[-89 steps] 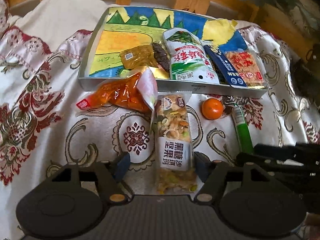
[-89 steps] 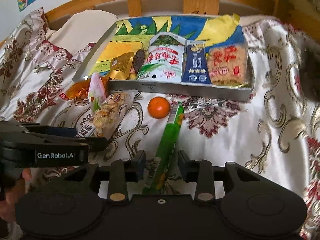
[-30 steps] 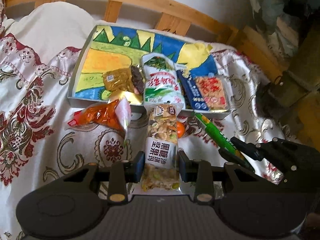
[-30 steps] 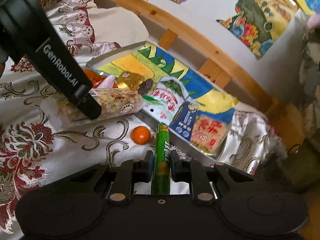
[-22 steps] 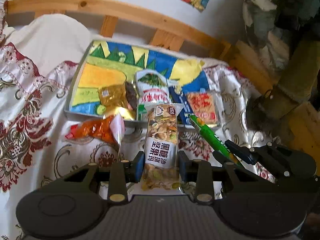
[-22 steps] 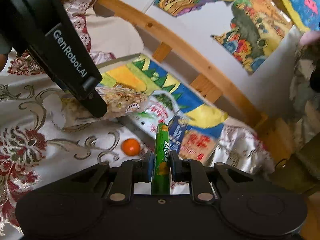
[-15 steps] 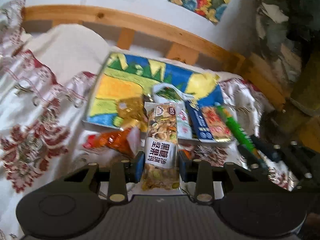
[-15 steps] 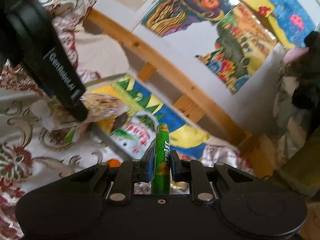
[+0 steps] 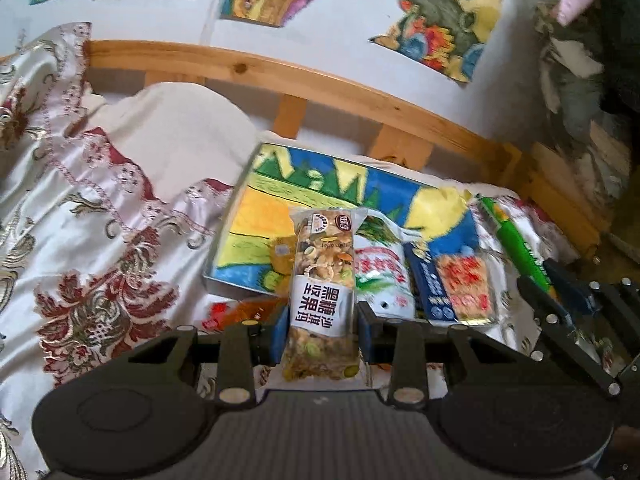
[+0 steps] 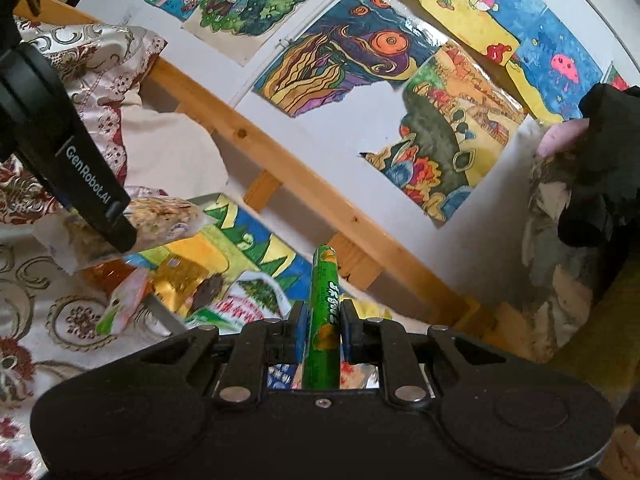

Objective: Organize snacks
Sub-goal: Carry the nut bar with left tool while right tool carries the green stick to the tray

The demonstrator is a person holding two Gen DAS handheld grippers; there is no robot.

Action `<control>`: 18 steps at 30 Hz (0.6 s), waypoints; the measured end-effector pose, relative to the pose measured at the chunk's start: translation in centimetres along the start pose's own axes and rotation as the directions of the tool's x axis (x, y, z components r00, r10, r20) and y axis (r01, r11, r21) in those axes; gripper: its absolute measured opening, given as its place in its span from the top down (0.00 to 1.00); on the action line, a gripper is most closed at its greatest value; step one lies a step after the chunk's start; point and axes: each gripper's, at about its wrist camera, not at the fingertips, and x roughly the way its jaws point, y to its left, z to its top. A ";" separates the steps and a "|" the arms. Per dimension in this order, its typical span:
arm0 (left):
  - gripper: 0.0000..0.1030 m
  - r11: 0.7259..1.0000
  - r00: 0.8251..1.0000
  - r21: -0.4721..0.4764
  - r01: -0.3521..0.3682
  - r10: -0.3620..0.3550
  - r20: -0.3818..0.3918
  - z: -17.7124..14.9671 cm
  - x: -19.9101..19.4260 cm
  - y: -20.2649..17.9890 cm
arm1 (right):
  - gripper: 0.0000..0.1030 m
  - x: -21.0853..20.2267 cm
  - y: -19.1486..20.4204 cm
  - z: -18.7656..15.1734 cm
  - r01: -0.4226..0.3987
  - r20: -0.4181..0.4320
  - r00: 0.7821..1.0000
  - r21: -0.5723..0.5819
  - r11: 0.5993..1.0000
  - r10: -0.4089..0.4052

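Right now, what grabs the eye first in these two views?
The nut bar clamped upright in the left gripper, dead centre of its view, and the green stick pinched in the right gripper. Behind them, the painted tray of snacks on the bed, with bright drawings on the wall above.
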 end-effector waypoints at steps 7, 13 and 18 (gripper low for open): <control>0.63 0.998 1.000 -0.053 -0.030 0.030 0.008 2.8 3.0 -0.3 | 0.82 3.4 -0.3 0.0 0.031 0.046 0.999 -0.033 0.999 -0.030; 0.64 0.998 0.997 -0.020 -0.055 0.056 0.044 5.5 7.1 -1.7 | 0.82 8.2 -0.9 -1.0 0.052 0.019 0.998 -0.019 0.998 -0.051; 0.70 0.998 0.998 0.031 -0.056 0.056 -0.002 6.3 11.7 -2.8 | 0.82 12.5 -0.5 -2.9 0.022 -0.071 0.997 0.001 1.000 -0.022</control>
